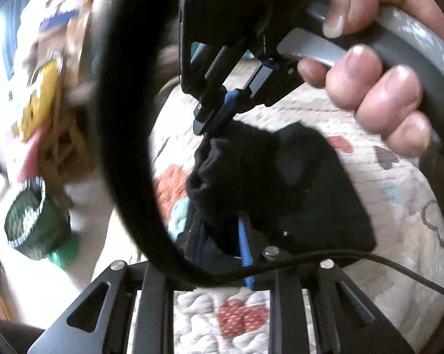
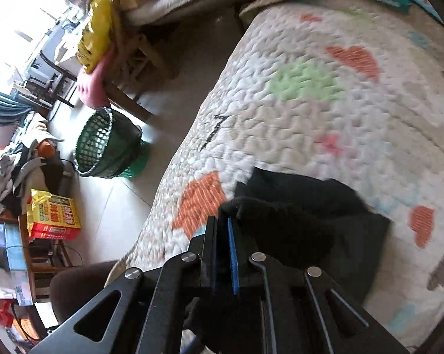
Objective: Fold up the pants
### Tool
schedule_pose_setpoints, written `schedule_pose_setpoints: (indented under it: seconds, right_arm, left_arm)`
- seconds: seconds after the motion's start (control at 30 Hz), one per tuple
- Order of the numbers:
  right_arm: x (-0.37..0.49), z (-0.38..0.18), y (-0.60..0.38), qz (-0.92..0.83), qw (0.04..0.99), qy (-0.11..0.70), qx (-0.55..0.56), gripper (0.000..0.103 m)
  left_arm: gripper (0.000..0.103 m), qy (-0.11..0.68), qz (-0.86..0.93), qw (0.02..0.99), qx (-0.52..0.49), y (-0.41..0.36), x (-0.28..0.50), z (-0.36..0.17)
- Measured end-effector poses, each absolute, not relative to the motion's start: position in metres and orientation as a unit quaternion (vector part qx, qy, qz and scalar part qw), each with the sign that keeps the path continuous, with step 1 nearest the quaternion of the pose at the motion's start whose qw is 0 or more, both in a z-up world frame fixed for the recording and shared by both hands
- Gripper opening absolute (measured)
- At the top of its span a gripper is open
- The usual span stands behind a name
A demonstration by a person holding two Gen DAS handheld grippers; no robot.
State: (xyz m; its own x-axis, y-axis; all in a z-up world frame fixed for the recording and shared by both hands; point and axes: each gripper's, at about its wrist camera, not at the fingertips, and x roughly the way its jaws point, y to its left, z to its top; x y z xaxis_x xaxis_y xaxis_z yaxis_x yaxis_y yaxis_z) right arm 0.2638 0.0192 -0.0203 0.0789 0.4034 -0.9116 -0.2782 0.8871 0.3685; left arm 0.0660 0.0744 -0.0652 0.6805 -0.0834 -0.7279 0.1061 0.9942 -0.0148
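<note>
The black pants (image 1: 281,183) lie bunched and partly folded on a quilted bedspread (image 1: 354,112) with heart patches. My left gripper (image 1: 222,230) is shut on a fold of the pants at its blue pads. My right gripper (image 1: 216,115) shows across from it in the left wrist view, held by a hand, and is shut on the pants' upper edge. In the right wrist view my right gripper (image 2: 222,224) pinches the black fabric (image 2: 304,215) between its blue-padded fingers, just above the bedspread (image 2: 310,103).
A thick black strap (image 1: 124,135) loops across the left wrist view. Beside the bed on the tiled floor stand a green mesh basket (image 2: 103,147), a wooden chair with a yellow bag (image 2: 96,26), and a yellow-red box (image 2: 55,218). The bed's edge drops off at left.
</note>
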Motion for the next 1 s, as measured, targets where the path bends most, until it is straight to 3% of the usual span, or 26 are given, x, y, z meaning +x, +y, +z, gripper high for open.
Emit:
schedule_pose_setpoints:
  seconds: [0.13, 0.2, 0.27, 0.33, 0.4, 0.43, 0.7, 0.83, 1.0]
  right_arm:
    - [0.281, -0.042, 0.029, 0.222, 0.727, 0.644, 0.082, 0.009]
    - [0.285, -0.039, 0.021, 0.221, 0.730, 0.635, 0.119, 0.009]
    - [0.287, -0.025, 0.006, 0.217, 0.747, 0.611, 0.145, 0.012]
    - [0.286, -0.008, -0.011, 0.208, 0.767, 0.586, 0.157, 0.024]
    - [0.283, 0.013, -0.038, 0.195, 0.787, 0.556, 0.184, 0.054]
    - [0.280, 0.022, -0.052, 0.187, 0.796, 0.542, 0.194, 0.062]
    - [0.217, 0.043, -0.153, 0.133, 0.833, 0.511, 0.167, 0.063]
    - [0.174, 0.019, -0.161, 0.141, 0.836, 0.519, 0.111, 0.063]
    - [0.144, -0.018, -0.147, 0.160, 0.822, 0.537, 0.107, 0.063]
  left_arm:
    - [0.043, 0.429, -0.027, 0.902, -0.032, 0.098, 0.072, -0.076]
    - [0.065, 0.444, -0.012, 0.893, -0.066, 0.111, 0.073, -0.081]
    - [0.070, 0.460, -0.005, 0.881, -0.111, 0.125, 0.073, -0.087]
    - [0.071, 0.477, 0.001, 0.866, -0.147, 0.136, 0.074, -0.093]
    - [0.071, 0.487, 0.022, 0.858, -0.162, 0.143, 0.072, -0.097]
    - [0.071, 0.490, 0.029, 0.854, -0.171, 0.147, 0.071, -0.099]
    - [0.071, 0.445, 0.075, 0.862, -0.230, 0.185, 0.046, -0.066]
    - [0.071, 0.421, 0.078, 0.888, -0.167, 0.173, 0.075, -0.036]
    - [0.071, 0.428, 0.056, 0.897, -0.091, 0.139, 0.136, -0.040]
